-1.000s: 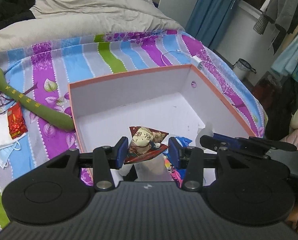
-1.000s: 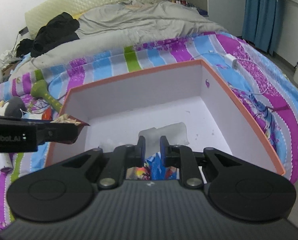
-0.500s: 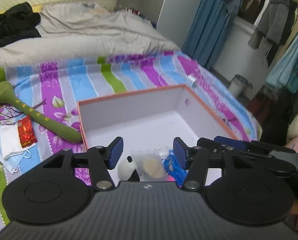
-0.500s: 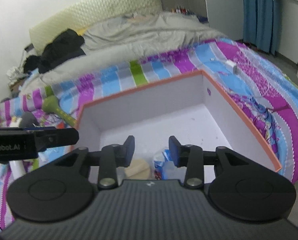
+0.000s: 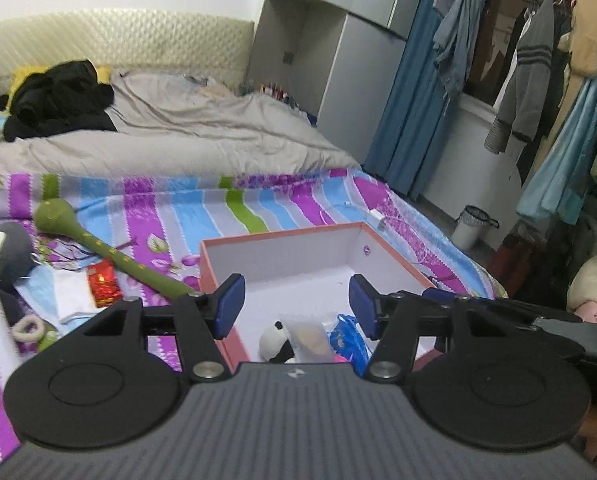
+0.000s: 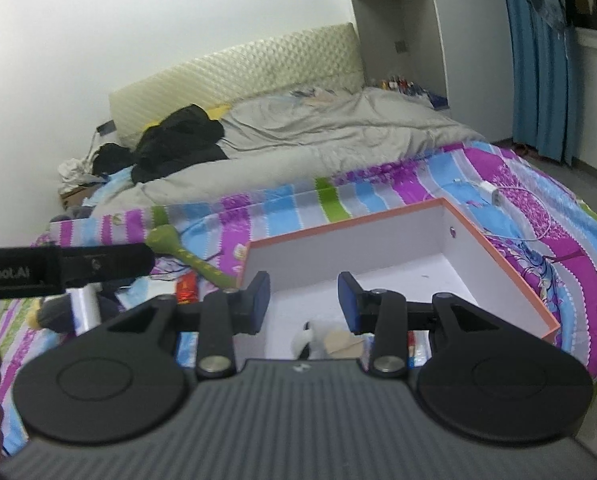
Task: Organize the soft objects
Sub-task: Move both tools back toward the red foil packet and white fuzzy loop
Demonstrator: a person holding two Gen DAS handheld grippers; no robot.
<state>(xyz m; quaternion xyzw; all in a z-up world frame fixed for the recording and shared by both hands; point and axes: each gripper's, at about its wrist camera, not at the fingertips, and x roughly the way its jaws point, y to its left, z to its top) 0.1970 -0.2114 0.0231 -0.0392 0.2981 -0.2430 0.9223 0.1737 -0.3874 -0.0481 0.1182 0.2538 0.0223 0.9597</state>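
Note:
An orange-rimmed white box (image 5: 282,237) (image 6: 498,256) sits on the striped bedspread. Its near end holds a panda plush (image 5: 276,344) (image 6: 306,340), a clear packet with a beige round (image 5: 308,332) (image 6: 340,342) and a blue packet (image 5: 348,338). My left gripper (image 5: 296,306) is open and empty, raised above the box's near end. My right gripper (image 6: 303,302) is open and empty, also above the box. The right gripper's arm (image 5: 498,308) shows at the right of the left wrist view.
Left of the box lie a green padded stick (image 5: 98,246) (image 6: 190,256), a red packet (image 5: 104,284) (image 6: 187,290), a face mask (image 5: 72,300) and a grey plush (image 5: 10,254). A grey duvet (image 5: 178,136) and black clothes (image 5: 58,100) lie further back. A white charger (image 6: 492,194) lies right of the box.
Both grippers opened, let their items fall into the box, and rose up and back. The box now looks smaller and lower in both views.

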